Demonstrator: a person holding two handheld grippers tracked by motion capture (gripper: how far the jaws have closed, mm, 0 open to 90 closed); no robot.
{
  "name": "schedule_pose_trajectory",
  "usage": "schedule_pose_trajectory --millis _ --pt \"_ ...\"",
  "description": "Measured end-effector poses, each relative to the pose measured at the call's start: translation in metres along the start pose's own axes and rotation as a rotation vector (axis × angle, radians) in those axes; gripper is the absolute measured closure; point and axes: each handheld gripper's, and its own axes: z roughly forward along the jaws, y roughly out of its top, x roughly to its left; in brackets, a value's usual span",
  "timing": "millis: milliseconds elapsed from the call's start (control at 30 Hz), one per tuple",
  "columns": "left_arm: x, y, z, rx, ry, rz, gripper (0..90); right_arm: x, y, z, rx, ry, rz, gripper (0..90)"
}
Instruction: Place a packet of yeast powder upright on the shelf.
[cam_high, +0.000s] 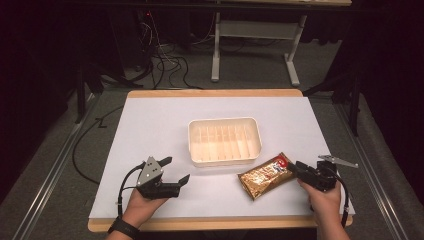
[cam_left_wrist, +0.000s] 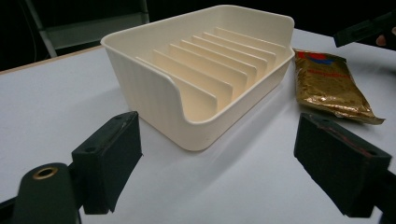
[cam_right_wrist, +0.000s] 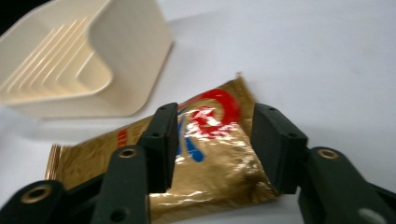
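While I watch from the high view, the gold packet (cam_high: 265, 176) lies at my right gripper (cam_high: 295, 168), near-right of the cream tray (cam_high: 224, 120), long axis slanting near-left to far-right. Left gripper (cam_left_wrist: 218, 163): gaping, empty, tray ahead. Right gripper view: jaws half-spread, straddling the packet's end, pads apart from it.

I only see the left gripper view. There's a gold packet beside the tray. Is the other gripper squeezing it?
Observer: No. The right hand-held gripper has its jaws apart, one on each side of the packet's red-printed end.
Operator: Where does that gripper come from?
Observer: From the table's front right corner, held in a person's hand.
Operator: And where's my gripper?
Observer: The left hand-held gripper is open, near the table's front edge, left of the tray.
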Motion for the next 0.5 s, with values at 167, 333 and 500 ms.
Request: schedule_pose_trajectory --millis 167,333,500 --pt "-0.001 0.0 0.0 0.006 -0.003 0.005 15.4 -0.024 -0.004 0.002 0.009 0.01 0.151 45.3" --pt "0.0 0.0 0.0 0.003 -0.002 0.004 15.4 -0.037 -0.01 0.005 0.032 0.078 0.271 43.4" --pt "-0.001 0.0 0.0 0.009 -0.004 0.008 15.5 -0.039 -0.013 0.008 0.024 0.126 0.316 43.0"
